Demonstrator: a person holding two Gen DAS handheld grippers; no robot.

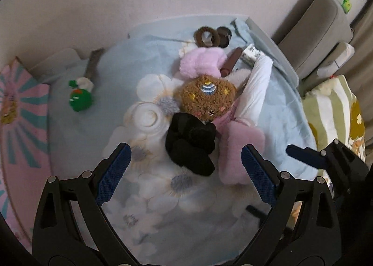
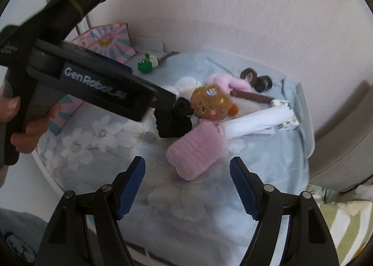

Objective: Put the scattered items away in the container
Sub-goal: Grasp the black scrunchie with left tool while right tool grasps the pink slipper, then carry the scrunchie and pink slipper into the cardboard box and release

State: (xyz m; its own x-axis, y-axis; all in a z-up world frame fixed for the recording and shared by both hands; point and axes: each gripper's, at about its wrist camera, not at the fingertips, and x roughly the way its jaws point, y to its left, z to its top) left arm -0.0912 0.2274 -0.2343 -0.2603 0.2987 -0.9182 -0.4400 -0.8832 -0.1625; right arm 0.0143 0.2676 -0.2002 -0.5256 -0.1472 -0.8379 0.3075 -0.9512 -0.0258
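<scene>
Left gripper [image 1: 185, 172]: spread, empty; black plush [image 1: 190, 143] just ahead.
Right gripper [image 2: 187, 188]: spread, empty.
Risk: pads snagging the sheet [image 1: 186, 207]; grippers colliding.

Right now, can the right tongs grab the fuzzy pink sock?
Probably yes. The right tongs are open and empty, and the pink sock lies just ahead of them on the flowered sheet with nothing over its near end. Only its far end tucks under the white roll.

Fluffy pink plush mitt [image 2: 194, 149], nubbly brown plush toy [image 1: 206, 96], matt black fleece bundle [image 1: 190, 143], smooth floral-print cotton sheet [image 1: 163, 207], ribbed blue rubbery pads [image 2: 131, 188] on matt black plastic.
</scene>
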